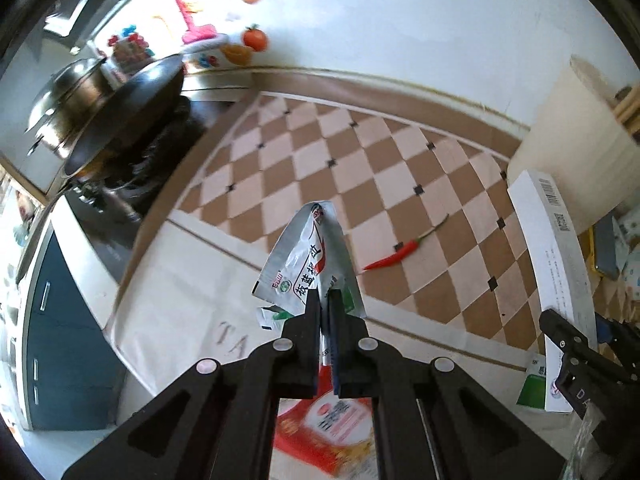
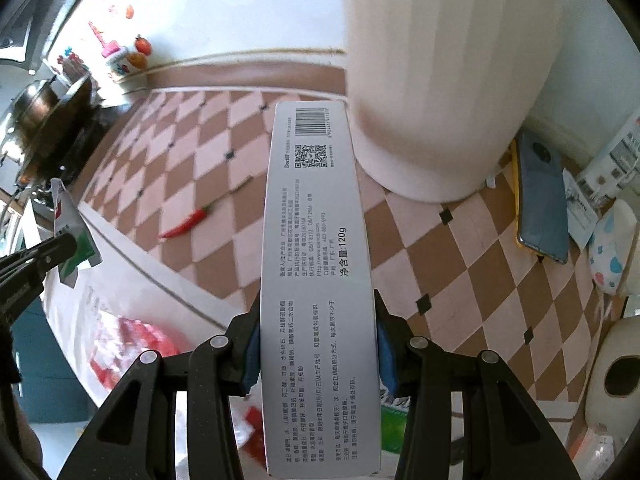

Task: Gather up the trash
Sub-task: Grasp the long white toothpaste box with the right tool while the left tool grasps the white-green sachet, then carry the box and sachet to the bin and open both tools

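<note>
1. Left wrist view. Left claw (image 1: pixel 325 300) nearly closed, pinching the lower edge of a silver sachet (image 1: pixel 310 256). Sachet stands up from the fingertips, crumpled, lifted off the table (image 1: pixel 192 280).
2. Same view. Red chili (image 1: pixel 396 256) lies on the checked cloth (image 1: pixel 360 168), right of the sachet and apart from it.
3. Same view. A red packet (image 1: pixel 332 428) lies flat under the claw, partly hidden by the fingers. A small green-and-white box (image 1: pixel 534 386) sits at lower right on the table.
4. Same view. Right claw (image 1: pixel 560 344) enters at the right edge with the long white box (image 1: pixel 556 240); its opening cannot be read from here. A wok (image 1: pixel 132 108) and a steel pot (image 1: pixel 68 92) stand at left, a white bin (image 1: pixel 580 136) at upper right.
5. Right wrist view. Right claw (image 2: pixel 318 354) open about the width of the white box (image 2: pixel 316 240), blue pads (image 2: pixel 252 354) pressed to both long sides. The box points forward, barcode at the far end, held above the table (image 2: pixel 152 288).
6. Same view. White bin (image 2: pixel 448 80) stands just past the box's far end, on the right. Chili (image 2: pixel 188 222) lies left of the box on the checked cloth (image 2: pixel 460 272).
7. Same view. Left claw (image 2: pixel 60 248) at the left edge, sachet (image 2: pixel 68 224) in its tips. Phone (image 2: pixel 540 200) lies right of the bin; red packet (image 2: pixel 132 344) is blurred at lower left.
</note>
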A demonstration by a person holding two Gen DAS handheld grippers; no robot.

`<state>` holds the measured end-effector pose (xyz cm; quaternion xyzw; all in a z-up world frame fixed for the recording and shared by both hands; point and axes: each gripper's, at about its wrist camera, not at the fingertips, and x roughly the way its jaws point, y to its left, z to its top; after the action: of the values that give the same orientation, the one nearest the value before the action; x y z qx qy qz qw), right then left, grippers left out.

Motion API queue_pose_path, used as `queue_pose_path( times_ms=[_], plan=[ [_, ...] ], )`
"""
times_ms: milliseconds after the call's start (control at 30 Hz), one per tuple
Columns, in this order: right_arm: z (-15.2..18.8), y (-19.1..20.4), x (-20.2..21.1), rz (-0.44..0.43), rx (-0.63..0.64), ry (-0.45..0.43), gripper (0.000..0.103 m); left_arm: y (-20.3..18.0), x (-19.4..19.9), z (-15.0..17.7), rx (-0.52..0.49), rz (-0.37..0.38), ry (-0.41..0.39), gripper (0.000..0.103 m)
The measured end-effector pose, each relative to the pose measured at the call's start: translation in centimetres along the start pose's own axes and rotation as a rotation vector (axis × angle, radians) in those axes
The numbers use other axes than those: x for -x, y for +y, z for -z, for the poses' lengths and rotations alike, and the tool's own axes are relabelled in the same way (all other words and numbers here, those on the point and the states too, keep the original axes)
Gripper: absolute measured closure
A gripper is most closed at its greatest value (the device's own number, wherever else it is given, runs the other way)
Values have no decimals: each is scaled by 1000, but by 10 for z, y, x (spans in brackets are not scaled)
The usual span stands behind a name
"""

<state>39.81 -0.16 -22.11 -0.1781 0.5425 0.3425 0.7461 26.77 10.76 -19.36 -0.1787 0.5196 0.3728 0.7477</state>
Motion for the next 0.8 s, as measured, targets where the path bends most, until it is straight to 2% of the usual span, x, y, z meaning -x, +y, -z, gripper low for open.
queue_pose_path(
  times_ms=[33, 67, 367, 600, 800],
  plan=[
    [11, -21, 18, -2, 8, -9, 55, 5, 5, 3, 9, 1, -7, 102],
    [14, -15, 24, -3, 15, -18, 55, 21, 3, 3, 20, 4, -14, 102],
    [38, 67, 68, -11, 95, -90, 55, 120, 48, 56, 117, 32, -80, 102],
    [80, 153, 98, -37, 154, -124, 55, 233, 76, 128, 232, 27, -96, 102],
    [141, 262, 85, -106, 262, -84, 55, 344, 66, 209, 377, -35, -18, 102]
  ],
)
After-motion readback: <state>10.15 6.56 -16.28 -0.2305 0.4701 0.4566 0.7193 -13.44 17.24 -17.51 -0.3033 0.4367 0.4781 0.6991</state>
